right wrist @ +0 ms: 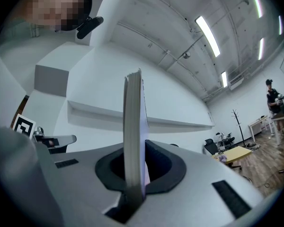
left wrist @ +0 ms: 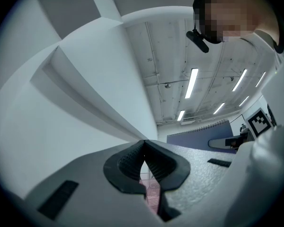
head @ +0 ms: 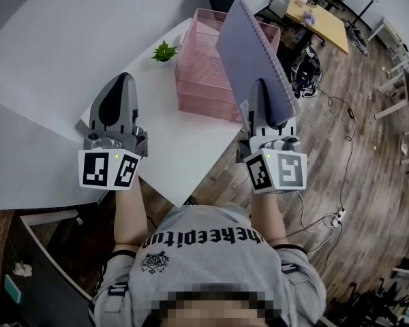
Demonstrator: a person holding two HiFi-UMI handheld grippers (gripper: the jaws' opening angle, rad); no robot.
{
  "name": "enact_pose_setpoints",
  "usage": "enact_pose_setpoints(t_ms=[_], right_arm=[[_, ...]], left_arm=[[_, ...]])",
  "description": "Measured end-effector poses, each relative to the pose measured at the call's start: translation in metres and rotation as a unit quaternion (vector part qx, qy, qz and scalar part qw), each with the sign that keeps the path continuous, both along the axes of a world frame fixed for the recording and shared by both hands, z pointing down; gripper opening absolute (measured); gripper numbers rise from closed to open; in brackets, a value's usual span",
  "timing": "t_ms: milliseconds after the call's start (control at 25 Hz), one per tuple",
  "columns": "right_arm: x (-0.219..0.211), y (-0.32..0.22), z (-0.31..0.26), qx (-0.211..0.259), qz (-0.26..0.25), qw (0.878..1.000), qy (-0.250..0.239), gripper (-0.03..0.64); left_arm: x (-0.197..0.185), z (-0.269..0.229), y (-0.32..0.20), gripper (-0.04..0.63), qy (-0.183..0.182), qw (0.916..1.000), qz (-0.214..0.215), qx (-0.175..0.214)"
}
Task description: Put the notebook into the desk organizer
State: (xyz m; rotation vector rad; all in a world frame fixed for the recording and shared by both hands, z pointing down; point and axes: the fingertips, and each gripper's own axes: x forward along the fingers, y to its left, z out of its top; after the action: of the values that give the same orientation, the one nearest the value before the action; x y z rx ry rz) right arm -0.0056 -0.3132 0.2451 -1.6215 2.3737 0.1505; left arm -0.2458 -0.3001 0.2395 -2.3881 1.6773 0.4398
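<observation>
A purple spiral-bound notebook [head: 253, 52] stands tilted on edge in the air, its upper part over the right end of the pink mesh desk organizer [head: 203, 70]. My right gripper [head: 260, 86] is shut on the notebook's lower edge. In the right gripper view the notebook [right wrist: 132, 122] shows edge-on, clamped between the jaws of the right gripper [right wrist: 134, 151]. My left gripper [head: 123, 79] hovers over the white table [head: 157, 135], left of the organizer, shut with nothing in it. In the left gripper view the pads of the left gripper [left wrist: 144, 148] meet, with pink mesh [left wrist: 153, 193] showing below them.
A small green plant [head: 165, 52] stands on the table just left of the organizer. The table's right edge runs diagonally under my right gripper, with wood floor [head: 354, 148] and cables beyond. A yellow desk [head: 320, 19] stands at the far back.
</observation>
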Motion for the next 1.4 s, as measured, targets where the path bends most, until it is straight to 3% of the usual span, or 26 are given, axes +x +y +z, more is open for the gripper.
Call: enact_pose_setpoints(t_ms=[480,840,1160,1400], right_arm=[[-0.005,-0.047,0.014,-0.029,0.012,0.999,0.007,0.031],[-0.001,-0.115,0.015,-0.034,0.045,0.996,0.065,0.032],[0.008,-0.171,0.03,-0.056,0.114,0.985,0.115,0.032],[0.009,-0.192,0.051,-0.08,0.174,0.964,0.184,0.032]], left_arm=[[-0.001,0.02,-0.043,0.003,0.011,0.9995,0.021,-0.023],[-0.006,0.026,-0.079,0.003,0.011,0.9994,0.007,-0.031],[-0.017,0.042,-0.096,0.003,0.009,0.9984,-0.012,-0.054],[-0.023,0.047,-0.1,0.003,0.007,0.998,-0.019,-0.059]])
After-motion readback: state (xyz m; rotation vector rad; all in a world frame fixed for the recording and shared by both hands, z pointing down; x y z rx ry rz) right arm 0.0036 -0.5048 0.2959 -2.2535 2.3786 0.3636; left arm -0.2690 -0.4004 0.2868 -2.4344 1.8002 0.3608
